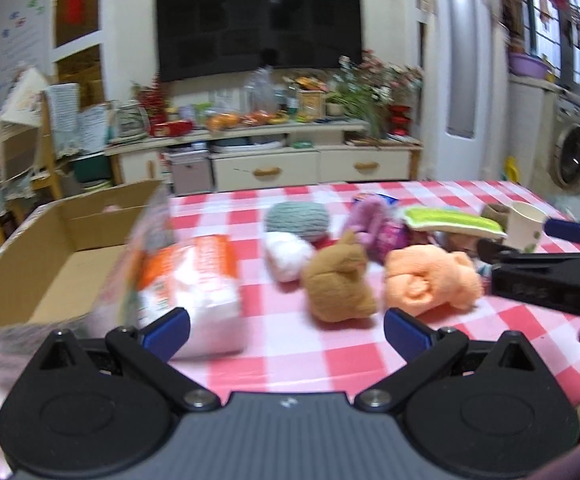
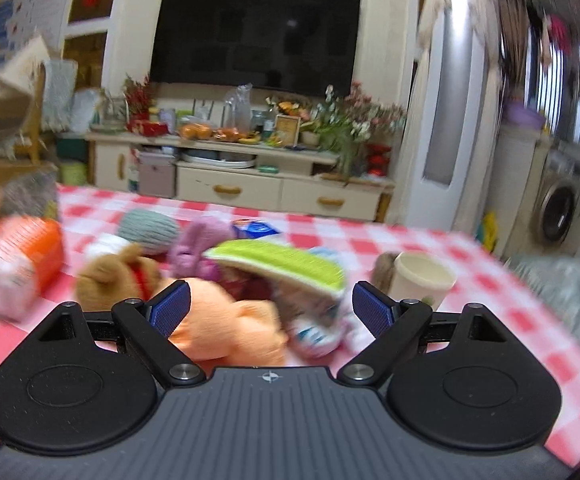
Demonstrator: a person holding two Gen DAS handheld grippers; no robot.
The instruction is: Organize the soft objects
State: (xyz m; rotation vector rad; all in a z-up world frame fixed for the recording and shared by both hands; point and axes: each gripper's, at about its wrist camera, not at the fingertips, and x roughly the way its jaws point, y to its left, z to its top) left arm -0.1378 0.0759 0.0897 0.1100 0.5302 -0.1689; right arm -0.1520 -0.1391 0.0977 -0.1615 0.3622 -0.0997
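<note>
Right tongs (image 2: 270, 310) spread, apparently straddling orange plush (image 2: 230, 332).

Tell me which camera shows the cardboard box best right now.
The left wrist view: the cardboard box lies open at the table's left edge, its inside and flaps visible. The right wrist view catches only a blurred brown sliver at its far left edge.

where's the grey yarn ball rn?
Grey yarn ball sits far-centre on the checkered table in the left wrist view, right behind the white yarn ball, left of the purple plush.
</note>
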